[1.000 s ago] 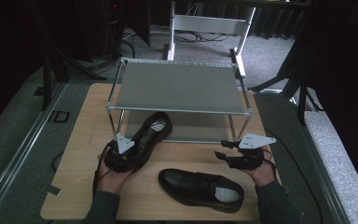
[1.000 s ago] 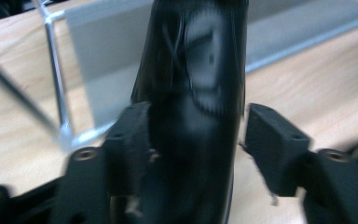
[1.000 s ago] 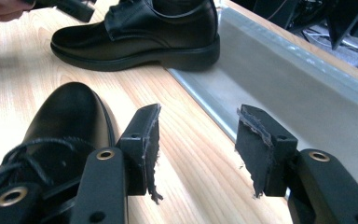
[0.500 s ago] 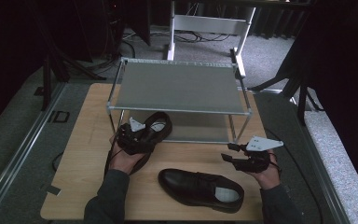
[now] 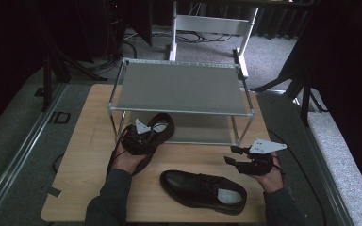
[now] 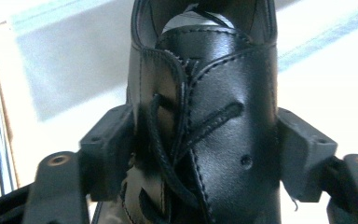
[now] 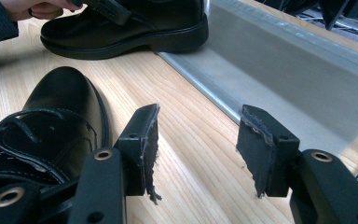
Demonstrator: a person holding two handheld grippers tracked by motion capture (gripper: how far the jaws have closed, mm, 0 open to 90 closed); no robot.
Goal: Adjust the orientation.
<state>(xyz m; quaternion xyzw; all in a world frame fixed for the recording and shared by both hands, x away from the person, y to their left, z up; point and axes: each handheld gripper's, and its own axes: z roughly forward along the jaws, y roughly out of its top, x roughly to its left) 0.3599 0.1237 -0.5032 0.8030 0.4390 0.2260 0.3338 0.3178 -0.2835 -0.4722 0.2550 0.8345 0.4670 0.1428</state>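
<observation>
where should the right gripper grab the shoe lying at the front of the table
Probably across the laced middle of the front shoe, coming down from above. It lies upright on its sole, toe toward the person's left, and the vamp is narrow enough for the open right gripper, much as the left gripper straddles the other shoe.

Wooden table (image 5: pixel 89 155); second black shoe (image 5: pixel 202 190) near its front edge.

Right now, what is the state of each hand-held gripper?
Left hand-held gripper: closed on the black shoe, jaws just closing.
Right hand-held gripper: open, holding nothing.
</observation>
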